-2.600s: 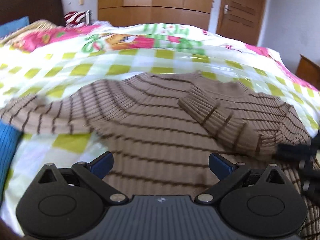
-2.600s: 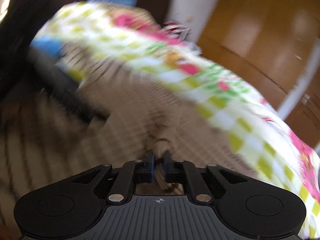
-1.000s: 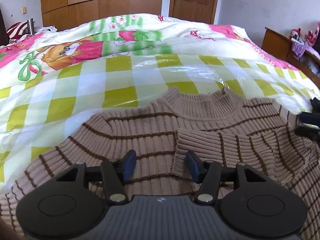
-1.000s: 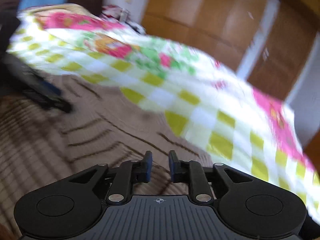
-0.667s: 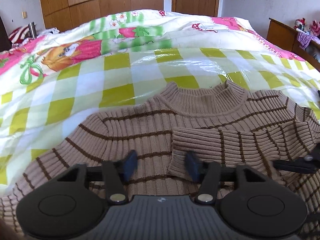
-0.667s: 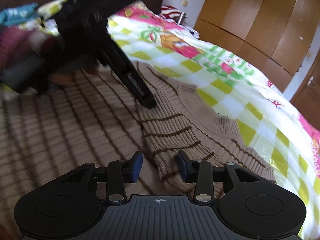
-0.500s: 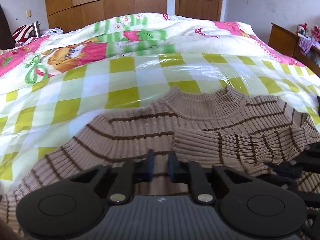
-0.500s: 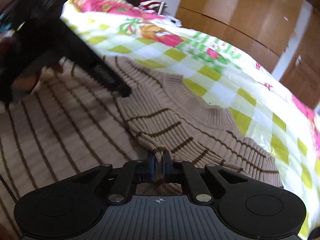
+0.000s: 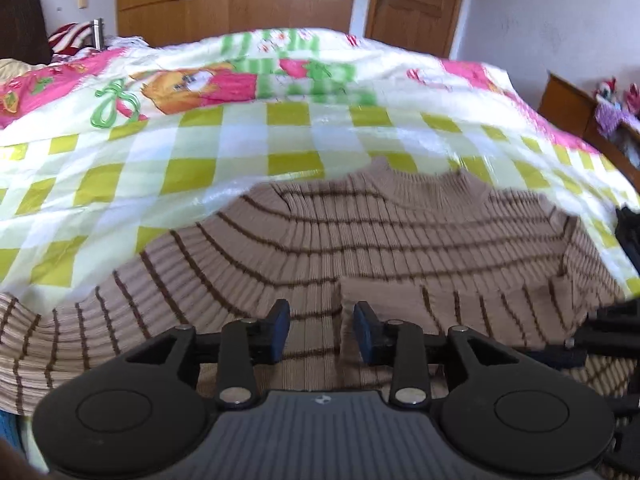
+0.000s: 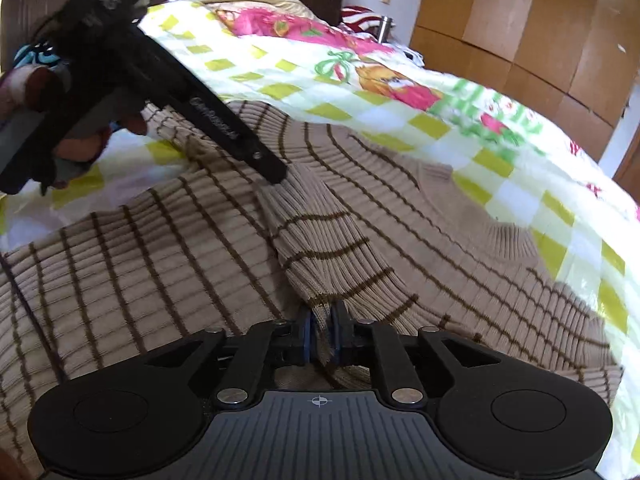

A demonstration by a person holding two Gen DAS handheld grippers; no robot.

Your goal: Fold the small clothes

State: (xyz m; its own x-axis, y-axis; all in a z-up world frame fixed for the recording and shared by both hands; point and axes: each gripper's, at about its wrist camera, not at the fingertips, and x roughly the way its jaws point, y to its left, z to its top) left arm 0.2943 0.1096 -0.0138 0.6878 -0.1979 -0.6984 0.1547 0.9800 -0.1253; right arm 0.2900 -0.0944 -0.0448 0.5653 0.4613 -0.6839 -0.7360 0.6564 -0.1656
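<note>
Knit sleeve [image 10: 324, 264] was pinched in the right gripper [image 10: 322, 338] as its jaws eased apart; left gripper [image 9: 318, 330] jaws were opening, empty; cuff [image 9: 380, 296] at 1 o'clock should be laid flat.

White lettering ran along the black finger of the left tool [image 10: 224, 120] in the right wrist view, too blurred to read. Large green characters were printed on the quilt [image 9: 288, 60] near the bed's far edge, blurred, not legible. No other text.
</note>
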